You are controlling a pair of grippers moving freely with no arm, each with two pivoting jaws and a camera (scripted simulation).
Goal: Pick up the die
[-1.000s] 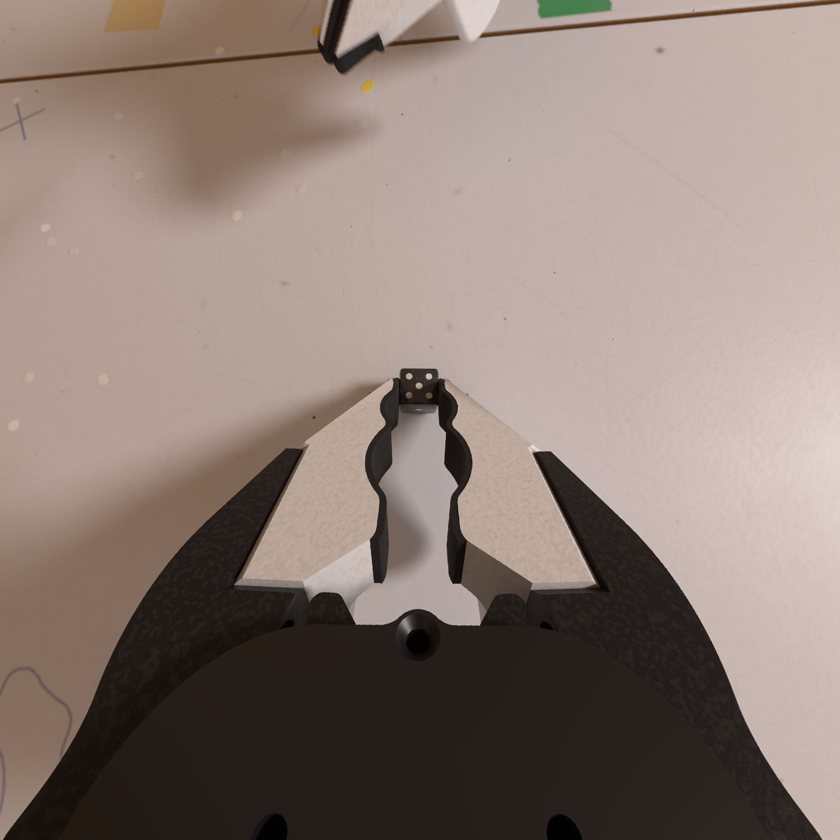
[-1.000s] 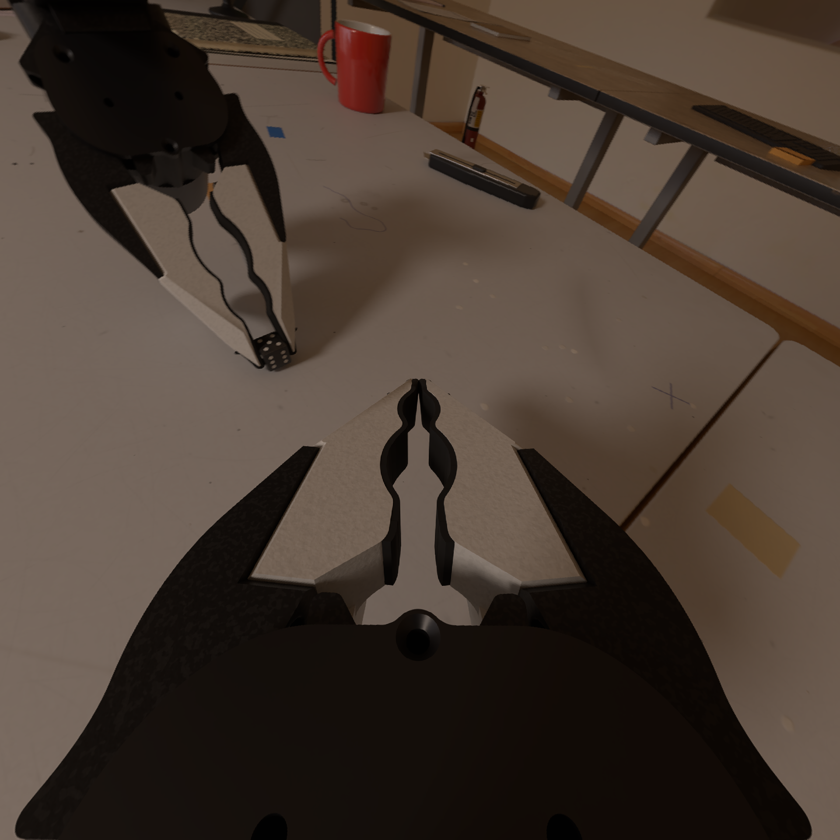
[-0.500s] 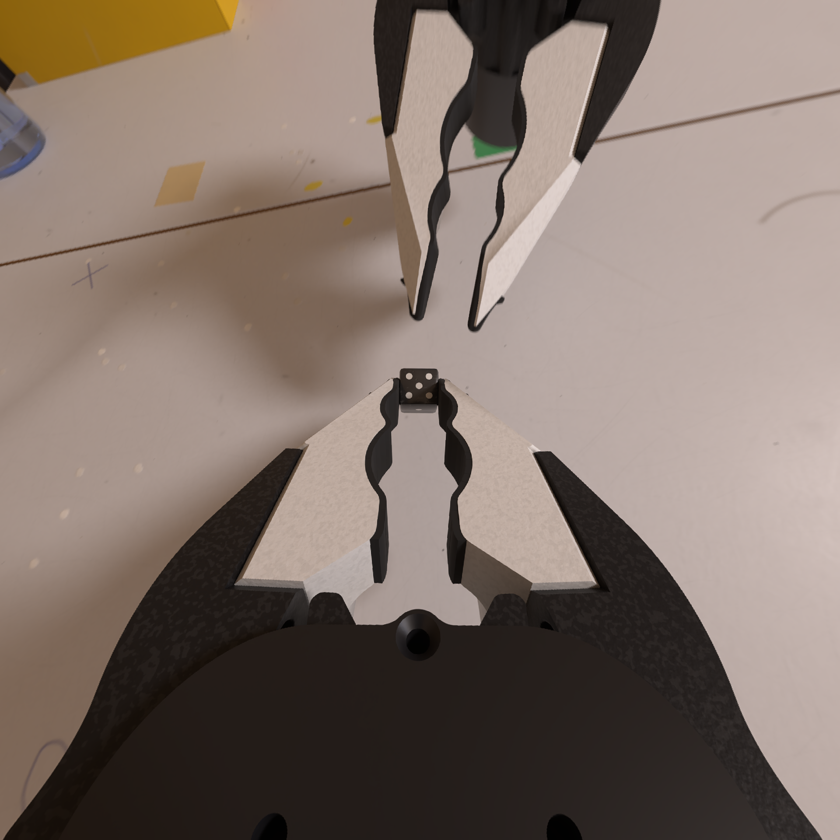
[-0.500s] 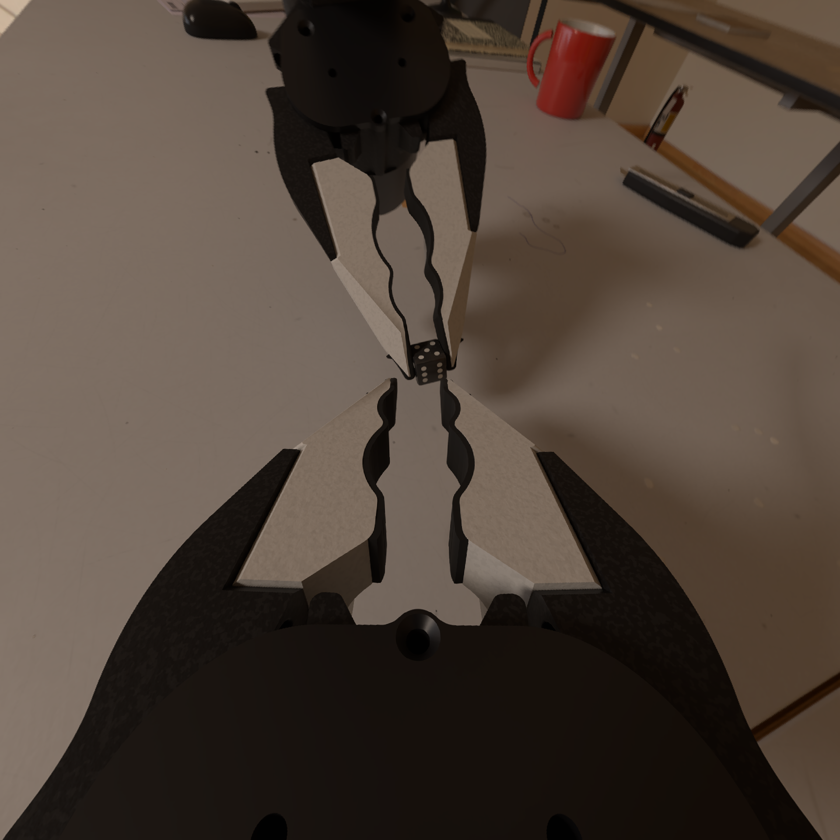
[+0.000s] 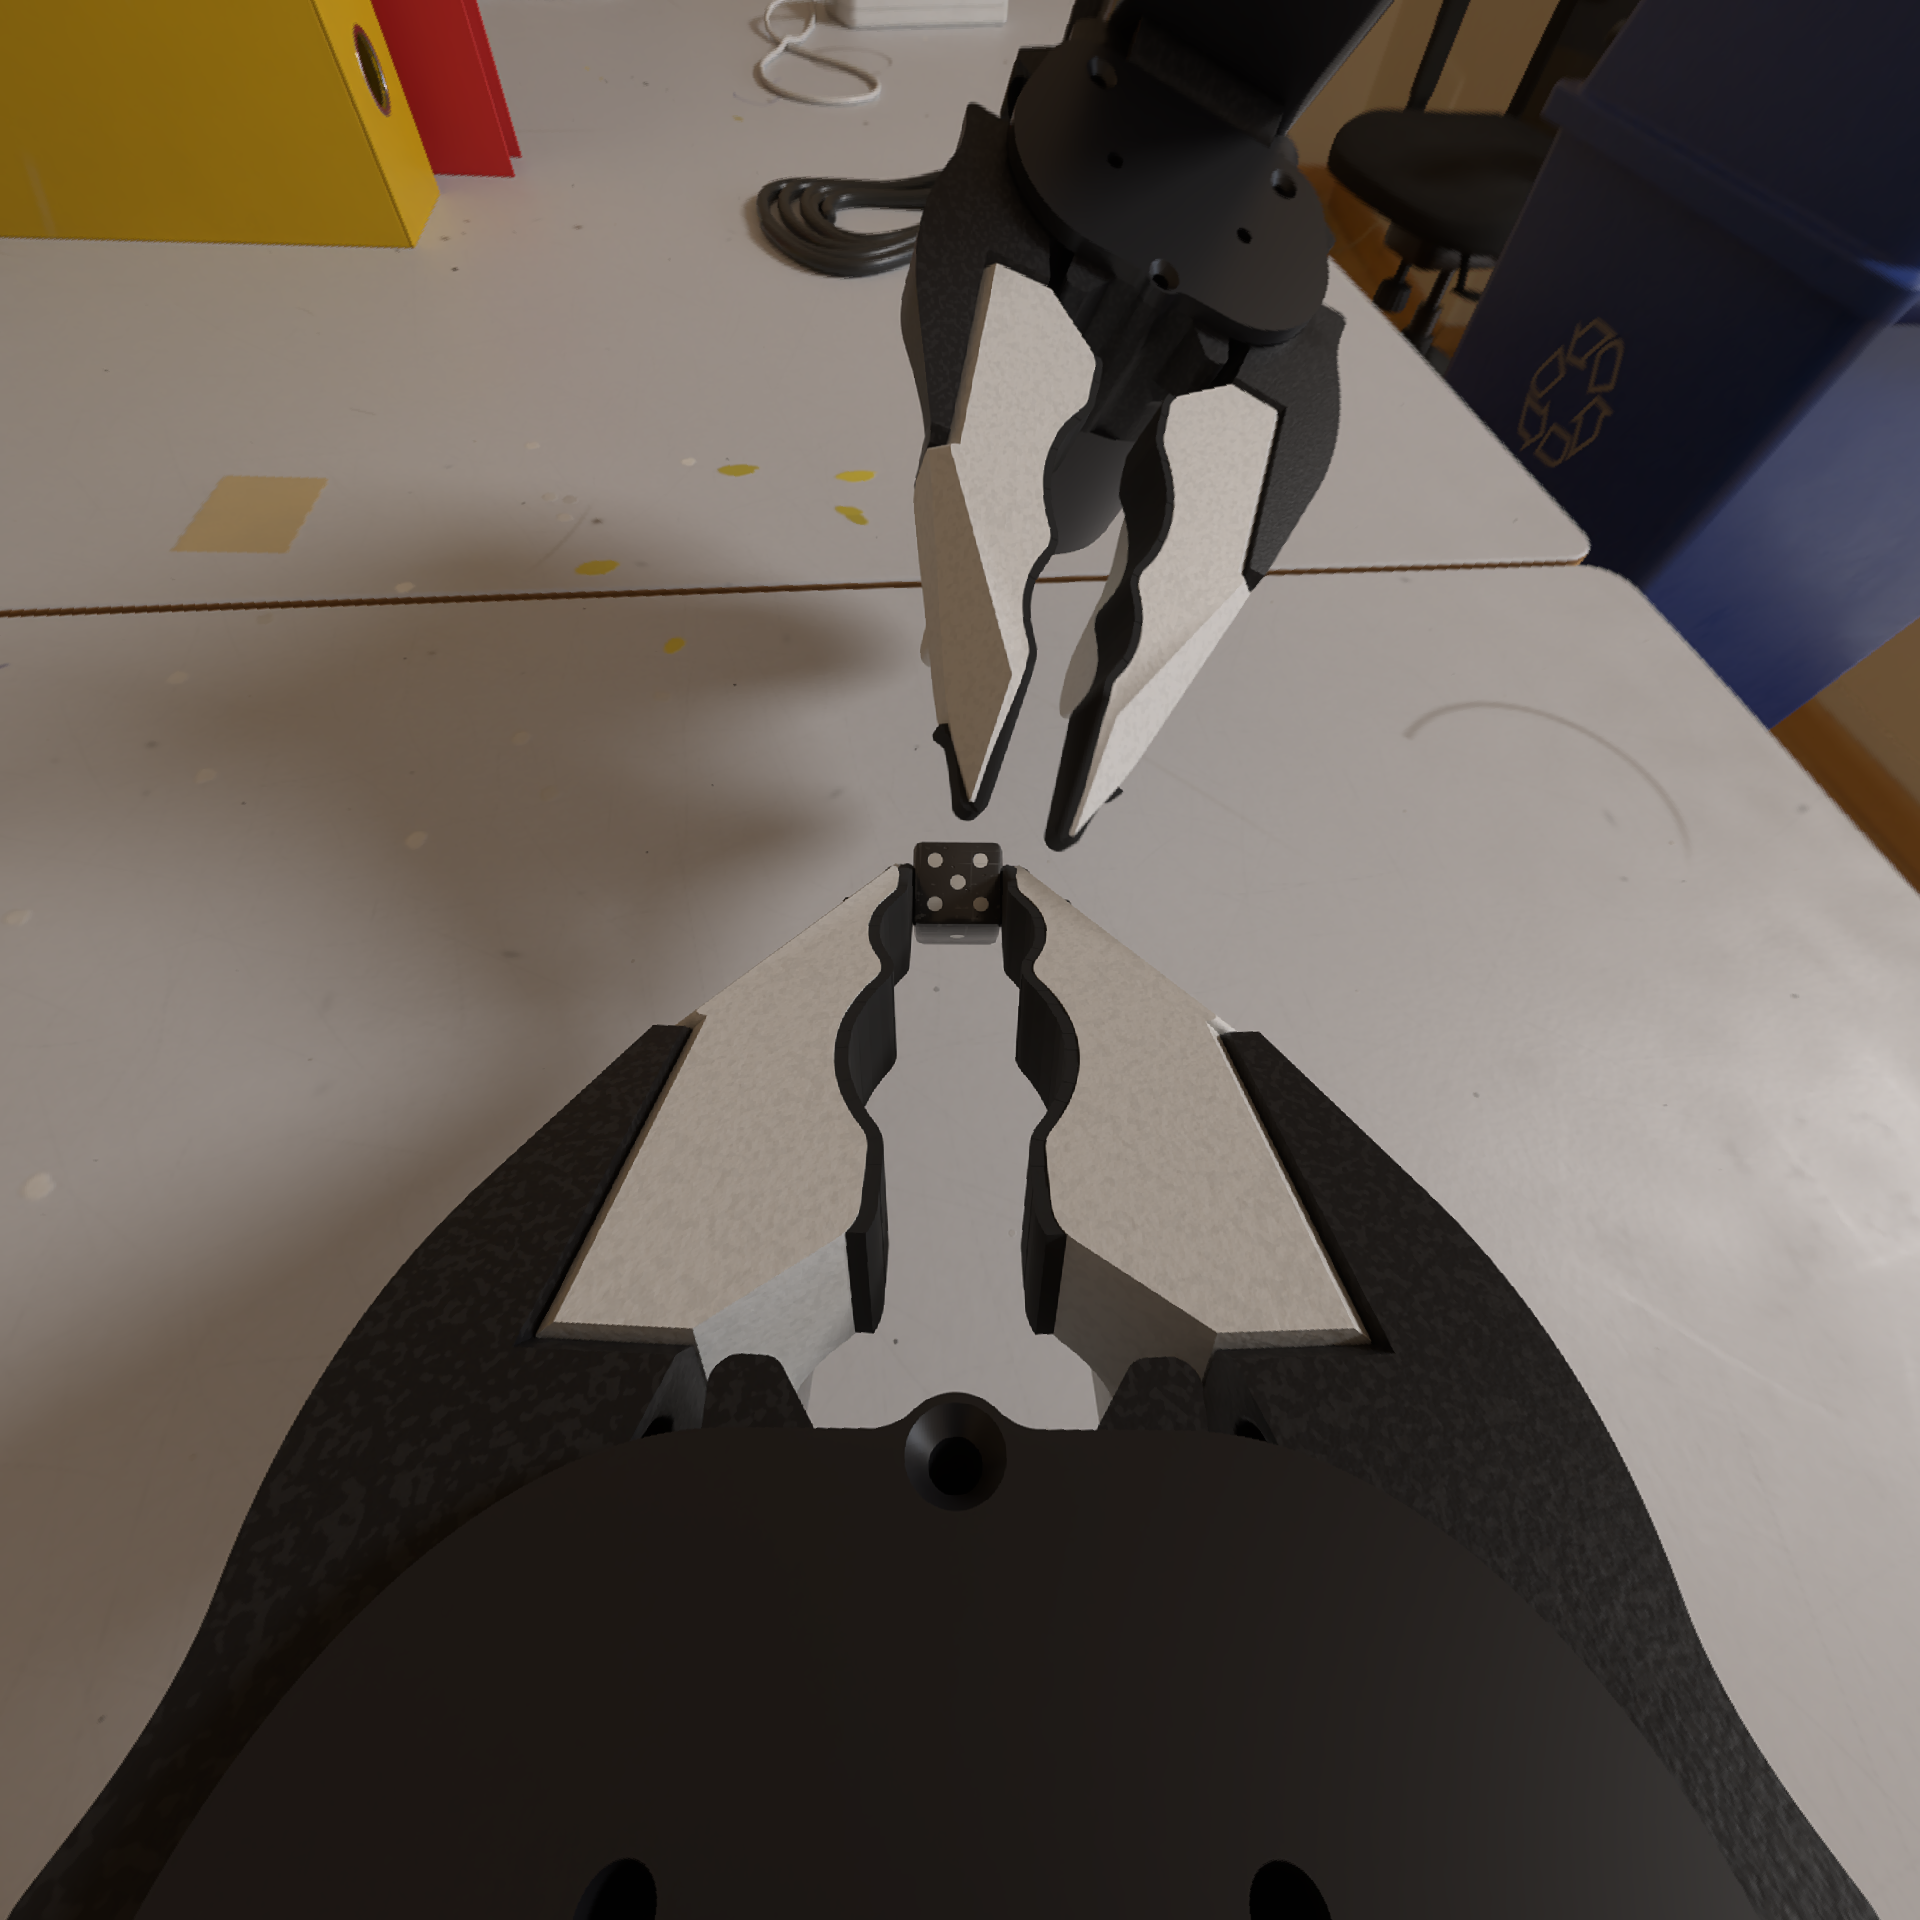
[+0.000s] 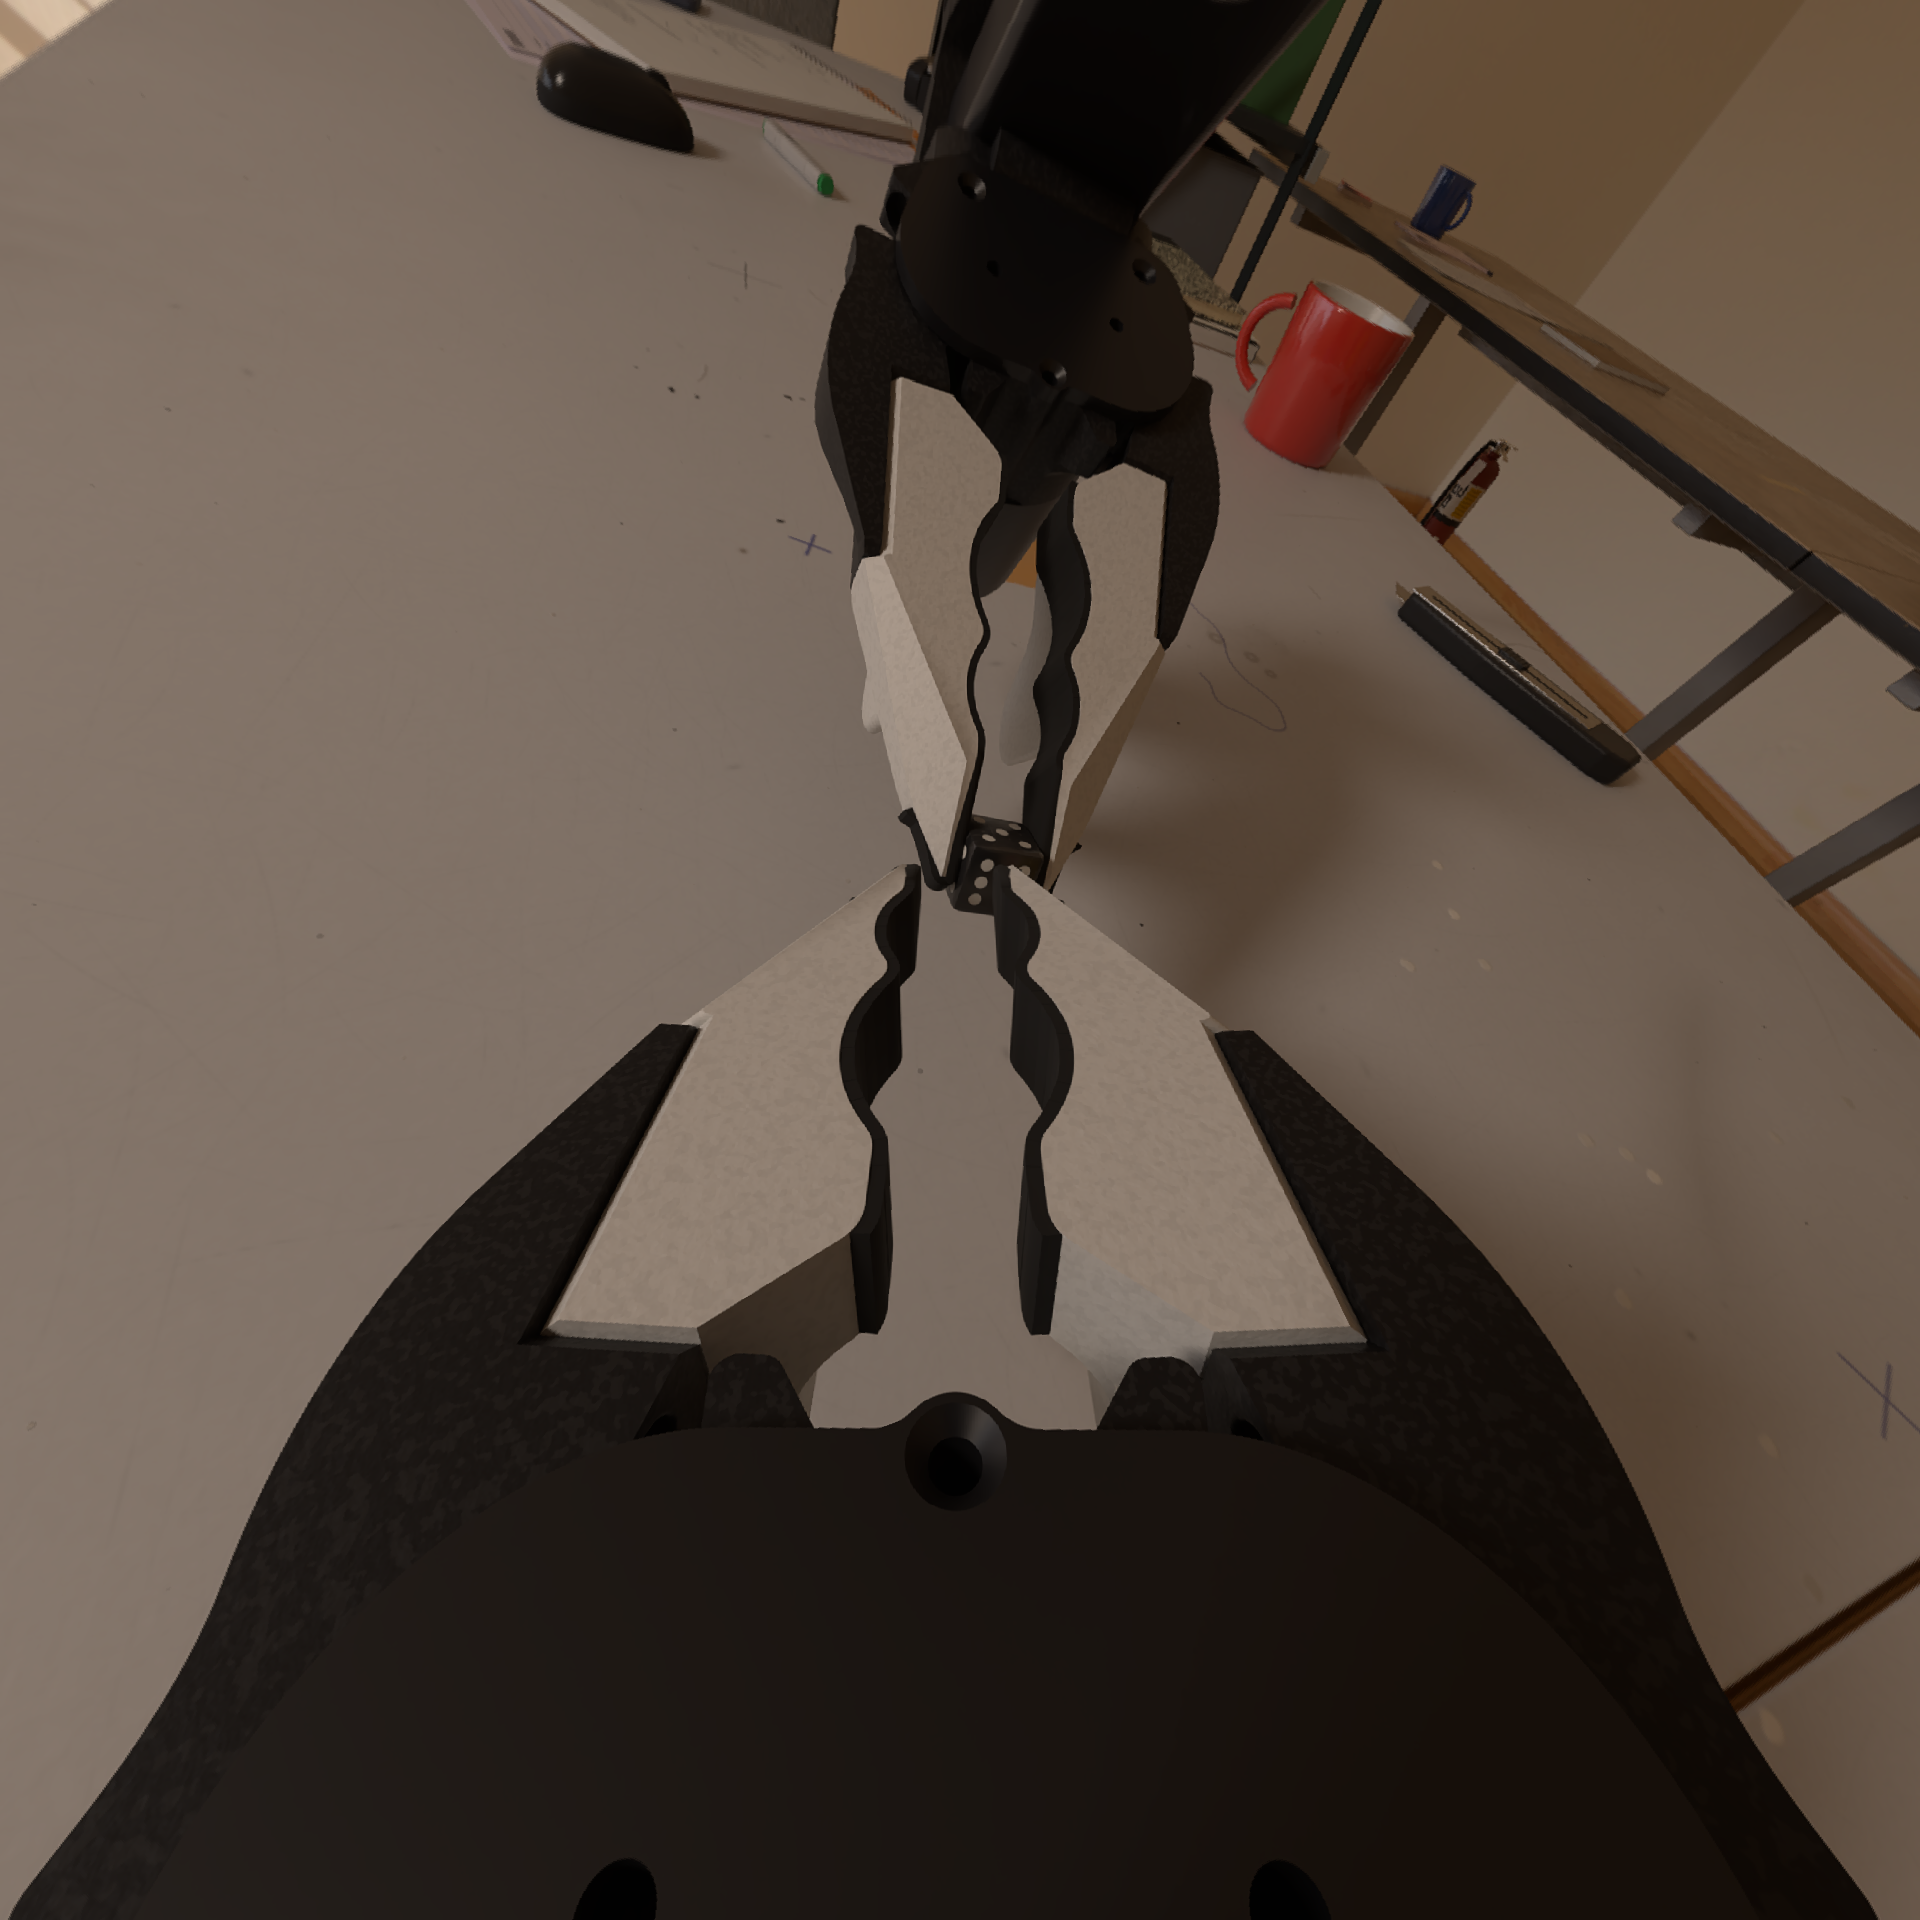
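Counted: one die (image 5: 957, 884), two grippers, left (image 5: 957, 883) and right (image 5: 1013, 821), two mugs, red (image 6: 1317, 376) and blue (image 6: 1444, 200), one yellow box (image 5: 197, 120), one cable coil (image 5: 842, 220), one recycling bin (image 5: 1704, 312).

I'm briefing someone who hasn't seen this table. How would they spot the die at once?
Start at the pale table and find the two grippers meeting tip to tip above it. The die sits pinched between the fingertips of the left gripper, facing the open right gripper. It is a small black cube with white pips, unlike anything nearby.
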